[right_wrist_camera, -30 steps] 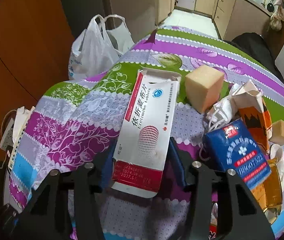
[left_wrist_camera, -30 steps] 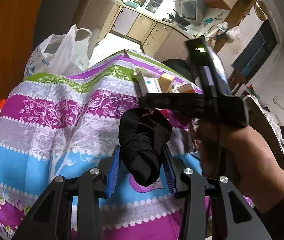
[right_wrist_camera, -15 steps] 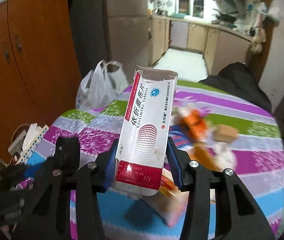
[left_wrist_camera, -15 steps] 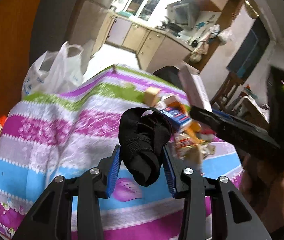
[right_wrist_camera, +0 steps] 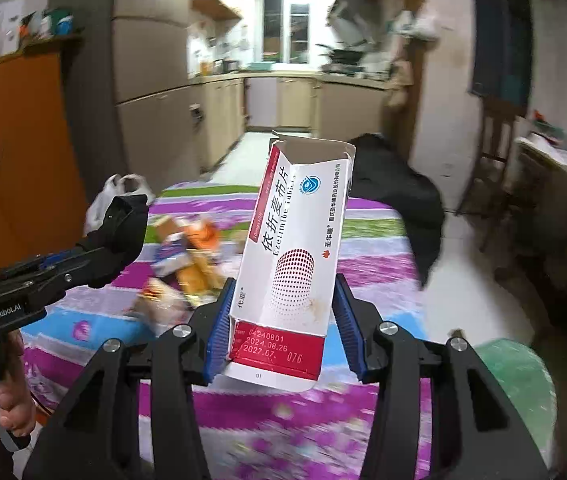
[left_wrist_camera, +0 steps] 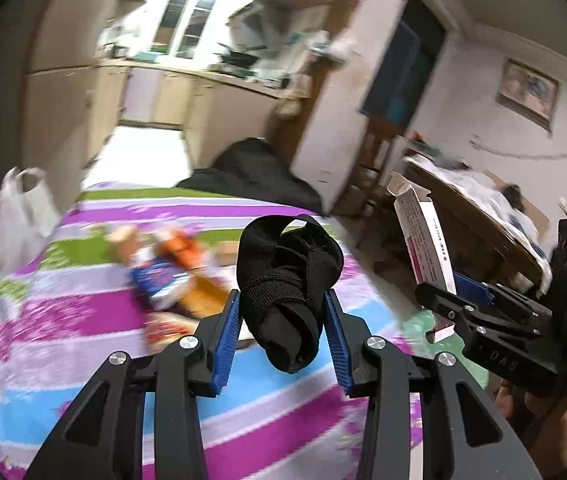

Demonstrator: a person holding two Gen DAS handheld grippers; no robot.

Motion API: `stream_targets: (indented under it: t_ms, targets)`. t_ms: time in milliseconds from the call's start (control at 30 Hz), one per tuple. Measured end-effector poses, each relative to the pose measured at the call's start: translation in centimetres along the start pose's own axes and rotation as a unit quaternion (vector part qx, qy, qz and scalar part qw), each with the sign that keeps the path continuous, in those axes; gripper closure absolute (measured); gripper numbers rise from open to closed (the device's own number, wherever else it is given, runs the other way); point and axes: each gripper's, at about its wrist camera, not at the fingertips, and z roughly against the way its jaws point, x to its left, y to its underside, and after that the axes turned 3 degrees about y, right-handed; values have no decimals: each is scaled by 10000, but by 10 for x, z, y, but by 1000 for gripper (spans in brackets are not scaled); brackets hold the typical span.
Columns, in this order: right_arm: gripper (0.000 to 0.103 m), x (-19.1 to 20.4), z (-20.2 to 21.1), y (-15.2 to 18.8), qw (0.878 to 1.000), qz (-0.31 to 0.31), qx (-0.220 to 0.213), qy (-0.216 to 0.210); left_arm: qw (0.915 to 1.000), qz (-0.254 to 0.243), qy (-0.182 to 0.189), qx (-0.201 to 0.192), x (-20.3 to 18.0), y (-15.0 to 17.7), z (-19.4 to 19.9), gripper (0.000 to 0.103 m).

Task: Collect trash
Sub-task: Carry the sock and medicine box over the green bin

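My left gripper (left_wrist_camera: 283, 322) is shut on a bundled black strap (left_wrist_camera: 285, 280), held above the striped tablecloth (left_wrist_camera: 83, 360). My right gripper (right_wrist_camera: 281, 320) is shut on an opened white and red medicine box (right_wrist_camera: 295, 256), which stands upright between the blue pads. In the left wrist view that box (left_wrist_camera: 423, 240) shows at the right, past the table's edge. A blurred pile of trash (left_wrist_camera: 171, 276) lies on the cloth: orange and blue cartons. From the right wrist view the left gripper (right_wrist_camera: 115, 236) shows at the left, with the same pile (right_wrist_camera: 187, 264) behind it.
A white plastic bag (left_wrist_camera: 7, 216) stands at the table's far left. A black garment (right_wrist_camera: 395, 188) hangs over the far edge. A green bin (right_wrist_camera: 515, 376) sits low at the right. Kitchen cabinets (right_wrist_camera: 283, 100) lie behind, and a cluttered wooden table (left_wrist_camera: 475, 208) to the right.
Both grippers have risen and pulled back from the table with their loads. The medicine box has come off the cloth and swung right, off the table's side. The views now look level.
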Motion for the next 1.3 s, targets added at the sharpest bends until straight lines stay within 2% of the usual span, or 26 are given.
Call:
stream_targets:
  t_ms: [200,467,667,733,967,1033,1300]
  targets:
    - [57,-68,34,10,9983,-242,-45,524,9972,-375,590,263,-86,-10,-44,62]
    - [57,-151,56,28,9917,-688,176,1071,9872,-888,1161,639,-207,-15,-101,61]
    - [57,-224,58,54,9827,-1200,632,1264,9765,-1167,1442,1094,-284,-6,-161,61]
    - [57,-244,48,65,9786,-1338,923,1258,9728,-1234,1497,1263,-307,-1,-184,61]
    - [57,-295,24,96,9653,-1742,1521,1213,9637,-1353,1389,1835,-345,24,-262,61]
    - [57,-302,20,103,9631,-1772,1638,1195,9610,-1380,1322,2001,-348,35,-283,61]
    - [57,-325,2,132,9547,-1894,2064,1002,9528,-1439,1179,2399,-334,69,-329,61]
